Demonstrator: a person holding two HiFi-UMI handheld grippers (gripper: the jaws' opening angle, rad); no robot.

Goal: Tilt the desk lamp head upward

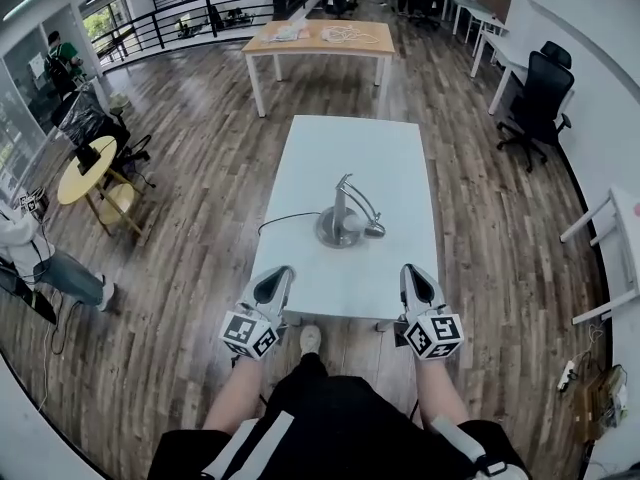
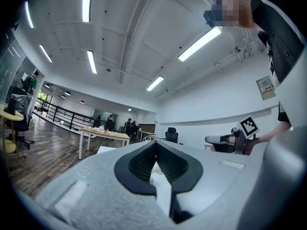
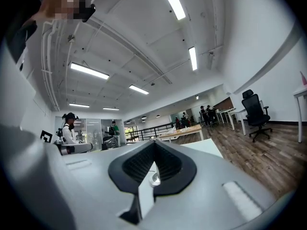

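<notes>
A silver desk lamp [image 1: 343,224] stands on the white table [image 1: 340,148], near its front half. It has a round base, a bent arm, and a head [image 1: 374,231] that hangs low to the right of the base. Its black cord [image 1: 285,218] trails off to the left. My left gripper [image 1: 277,280] hovers at the table's front edge, left of the lamp, shut and holding nothing. My right gripper [image 1: 415,280] is level with it on the right, also shut and holding nothing. In the left gripper view the jaws [image 2: 156,150] meet; in the right gripper view the jaws [image 3: 154,152] meet too.
A wooden table [image 1: 320,36] stands beyond the white one. A black office chair [image 1: 540,93] is at the right, a round yellow table [image 1: 85,168] at the left, and a seated person [image 1: 30,253] at the left edge. A white desk [image 1: 620,228] juts in at the right.
</notes>
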